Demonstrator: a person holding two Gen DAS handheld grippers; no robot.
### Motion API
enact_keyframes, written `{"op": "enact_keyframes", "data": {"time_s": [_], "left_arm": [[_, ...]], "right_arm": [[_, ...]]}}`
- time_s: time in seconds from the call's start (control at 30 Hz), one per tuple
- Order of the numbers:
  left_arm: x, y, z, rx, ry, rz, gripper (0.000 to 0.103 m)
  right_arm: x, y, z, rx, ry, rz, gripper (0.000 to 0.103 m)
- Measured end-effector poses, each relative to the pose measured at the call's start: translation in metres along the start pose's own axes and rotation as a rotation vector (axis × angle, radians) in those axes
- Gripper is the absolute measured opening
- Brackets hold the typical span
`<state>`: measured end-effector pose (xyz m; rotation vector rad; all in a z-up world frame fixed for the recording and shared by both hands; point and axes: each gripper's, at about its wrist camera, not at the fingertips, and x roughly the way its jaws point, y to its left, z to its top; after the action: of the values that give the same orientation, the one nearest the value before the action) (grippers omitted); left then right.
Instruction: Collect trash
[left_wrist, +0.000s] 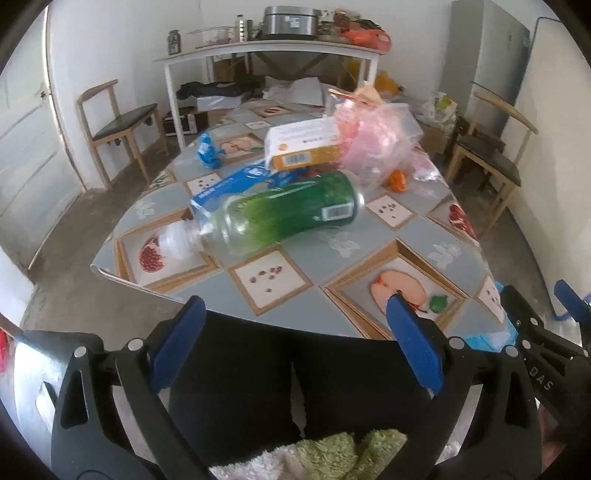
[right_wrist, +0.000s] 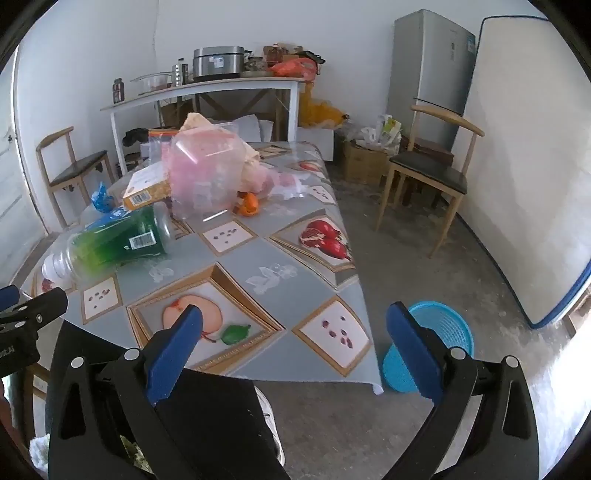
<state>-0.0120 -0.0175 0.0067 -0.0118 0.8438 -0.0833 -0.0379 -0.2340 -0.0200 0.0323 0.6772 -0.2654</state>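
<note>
Blue basket (right_wrist: 439, 343) on floor beside table (right_wrist: 258, 273); green bottle (left_wrist: 280, 214) lying on table.

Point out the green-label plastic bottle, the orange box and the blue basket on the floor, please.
green-label plastic bottle (left_wrist: 288, 214): left wrist view, on its label mid-body, bottle lying on its side.
orange box (right_wrist: 147, 192): right wrist view, on its top face.
blue basket (right_wrist: 443, 325): right wrist view, on its inner mesh wall.

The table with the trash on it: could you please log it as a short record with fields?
surface: table under a fruit-print cloth
trash: green bottle lying on its side; orange box; pink plastic bag; blue wrapper; orange peel
bin: blue basket on the floor beside the table
left hand-held gripper: open, holding nothing
right hand-held gripper: open, holding nothing
</note>
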Motion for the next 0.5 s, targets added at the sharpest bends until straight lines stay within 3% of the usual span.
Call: {"op": "enact_keyframes", "data": {"time_s": [0.5], "left_arm": [[-0.014, -0.018, -0.01, 0.055, -0.008, -0.053, 0.094]], "right_arm": [[-0.019, -0.024, -0.011, 0.037, -0.011, -0.062, 0.097]]}}
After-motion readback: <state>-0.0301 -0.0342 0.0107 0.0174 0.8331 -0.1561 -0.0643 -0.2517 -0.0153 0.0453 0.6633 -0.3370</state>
